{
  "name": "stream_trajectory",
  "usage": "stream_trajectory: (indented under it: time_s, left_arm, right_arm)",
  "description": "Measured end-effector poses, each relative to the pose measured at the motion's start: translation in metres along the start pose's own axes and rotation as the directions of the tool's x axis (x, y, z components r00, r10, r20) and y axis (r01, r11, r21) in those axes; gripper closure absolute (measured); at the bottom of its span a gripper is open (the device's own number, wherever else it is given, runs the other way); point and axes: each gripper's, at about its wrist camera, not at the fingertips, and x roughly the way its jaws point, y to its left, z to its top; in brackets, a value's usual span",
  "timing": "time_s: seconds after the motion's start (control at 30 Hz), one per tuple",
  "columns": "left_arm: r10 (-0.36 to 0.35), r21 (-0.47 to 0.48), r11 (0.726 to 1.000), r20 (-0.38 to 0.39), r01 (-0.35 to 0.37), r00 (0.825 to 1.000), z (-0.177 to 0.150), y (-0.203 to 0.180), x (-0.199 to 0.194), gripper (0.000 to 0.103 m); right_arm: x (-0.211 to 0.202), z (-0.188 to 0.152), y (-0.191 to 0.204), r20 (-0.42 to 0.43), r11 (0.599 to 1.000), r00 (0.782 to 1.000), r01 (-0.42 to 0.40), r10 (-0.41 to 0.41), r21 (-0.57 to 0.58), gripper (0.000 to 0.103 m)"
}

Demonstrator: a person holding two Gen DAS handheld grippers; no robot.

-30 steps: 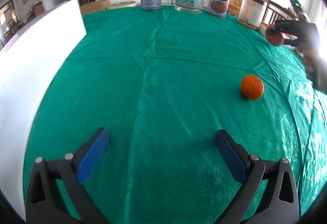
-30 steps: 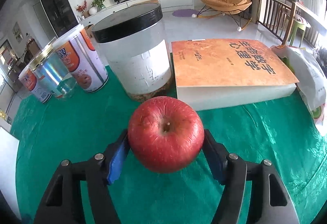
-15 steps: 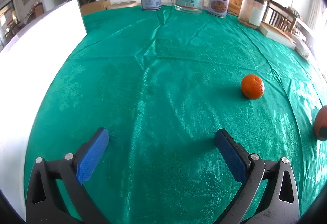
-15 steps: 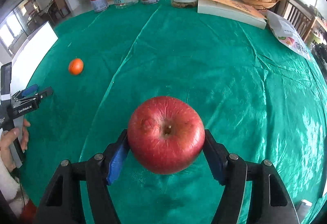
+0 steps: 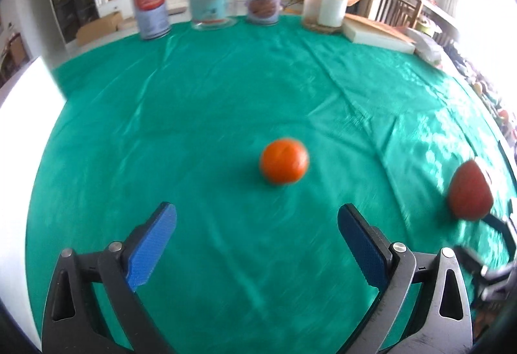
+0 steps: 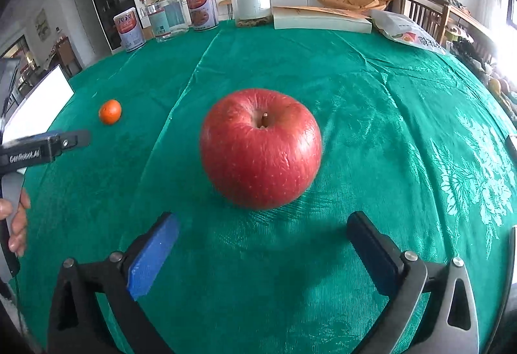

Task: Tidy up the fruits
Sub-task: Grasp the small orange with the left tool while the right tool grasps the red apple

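The apple (image 6: 260, 148) is set upright, stem up, on the green cloth of the worktop (image 6: 371, 89), and it is held by nothing. The jaws of the right gripper (image 6: 262, 245) have just been opened and now stand wide apart, with the apple just ahead of them, free of both pads.

The orange (image 5: 284, 161) is taken as the landmark. It lies on the cloth to the left of the apple, well apart from it, and it is round, so no long axis has to be matched. The left gripper (image 5: 257, 232) is pointed down toward it, with its jaws wide apart and nothing between them; their gap has just been narrowed slightly. The orange is seen ahead of these jaws and a little toward the right-hand pad, not yet between them. In the right wrist view the left gripper is seen beside the orange, while the right gripper is farther off, beyond the apple.

The left hand is therefore judged the nearer one for the orange, and a forward reach slightly to the right is judged to be what the coming move turns on.
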Motion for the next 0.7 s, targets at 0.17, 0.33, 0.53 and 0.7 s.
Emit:
stream_trajectory:
  time_s: [0.17,0.33,0.53,0.7]
  left_arm:
    - [-0.001,0.005,1.0,-0.053,0.001,0.999,0.016,-0.015,0.023,0.051]
    - [0.005,-0.015,1.0,0.022,-0.005,1.0,0.002,-0.01,0.008,0.074]
    - [-0.047,-0.083,0.995,0.086,0.055,0.995,-0.017,0.016,-0.049,0.074]
    - [-0.116,-0.13,0.983,0.081,0.126,0.99,-0.032,0.045,-0.11,0.074]
  right_arm:
    - [-0.002,0.004,-0.009,0.02,0.998,0.999,-0.051,0.05,0.037,0.0]
    - [-0.008,0.004,-0.024,0.056,0.984,0.989,-0.144,0.139,0.104,0.0]
    - [-0.009,0.036,-0.025,0.065,0.979,0.98,-0.193,0.189,0.071,0.0]
    - [0.015,0.054,-0.009,-0.118,0.994,0.987,-0.107,0.106,-0.01,0.034]
